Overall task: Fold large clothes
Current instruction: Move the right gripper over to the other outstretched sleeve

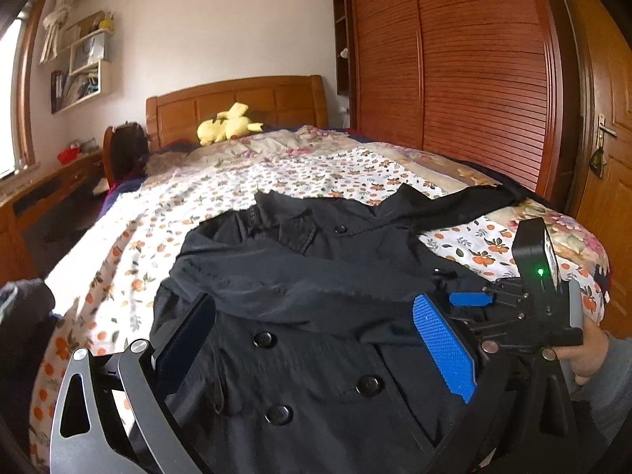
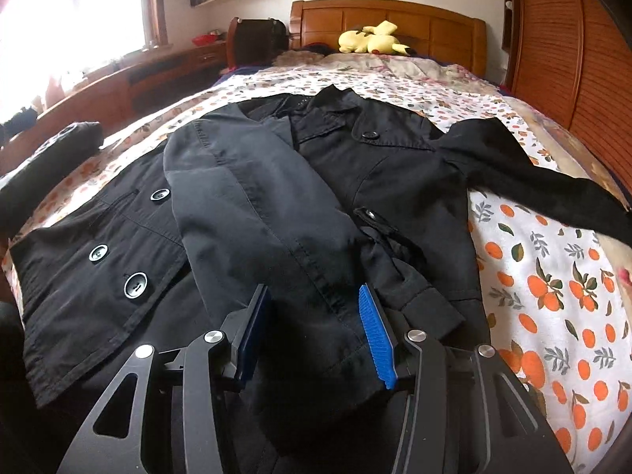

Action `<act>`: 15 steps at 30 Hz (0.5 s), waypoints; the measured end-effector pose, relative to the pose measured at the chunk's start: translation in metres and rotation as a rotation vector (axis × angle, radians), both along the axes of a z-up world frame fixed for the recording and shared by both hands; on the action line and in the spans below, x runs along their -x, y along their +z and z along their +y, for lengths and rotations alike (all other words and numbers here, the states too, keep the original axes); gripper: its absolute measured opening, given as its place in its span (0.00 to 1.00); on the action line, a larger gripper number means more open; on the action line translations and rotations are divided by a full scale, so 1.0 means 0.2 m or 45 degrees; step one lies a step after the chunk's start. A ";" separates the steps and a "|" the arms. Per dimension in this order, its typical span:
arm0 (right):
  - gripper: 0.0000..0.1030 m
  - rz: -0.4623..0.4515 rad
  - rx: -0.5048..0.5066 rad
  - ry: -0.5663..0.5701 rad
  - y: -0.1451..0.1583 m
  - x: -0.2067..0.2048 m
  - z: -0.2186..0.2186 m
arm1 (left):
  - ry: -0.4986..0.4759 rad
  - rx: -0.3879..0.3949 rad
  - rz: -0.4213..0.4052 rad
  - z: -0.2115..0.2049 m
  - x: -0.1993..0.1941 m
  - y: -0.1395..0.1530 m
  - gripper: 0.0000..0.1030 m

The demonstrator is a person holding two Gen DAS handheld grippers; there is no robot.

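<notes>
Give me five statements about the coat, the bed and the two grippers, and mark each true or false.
1. The black coat lies on the bed's floral sheet. True.
2. Both sleeves are folded across the coat's front. False: the sleeve on the window side is folded across; the other sleeve stretches out over the sheet toward the wardrobe.
3. The right gripper is clamped shut on the sleeve. False: its jaws stand apart, the cloth lying between them, unpinched.
4. A yellow plush toy lies by the headboard. True.
5. The left gripper holds a button. False: it is open over the coat, holding nothing.
</notes>
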State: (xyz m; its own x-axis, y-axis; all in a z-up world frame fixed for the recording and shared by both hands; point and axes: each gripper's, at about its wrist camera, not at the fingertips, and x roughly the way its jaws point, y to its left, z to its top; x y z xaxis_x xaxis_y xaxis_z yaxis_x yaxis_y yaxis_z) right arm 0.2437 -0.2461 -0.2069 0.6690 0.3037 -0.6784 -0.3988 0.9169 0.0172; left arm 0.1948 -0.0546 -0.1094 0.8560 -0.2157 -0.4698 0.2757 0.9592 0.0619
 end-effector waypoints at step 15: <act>0.44 -0.013 -0.001 -0.005 0.00 0.00 0.01 | -0.022 0.016 0.085 -0.05 -0.41 -0.20 0.98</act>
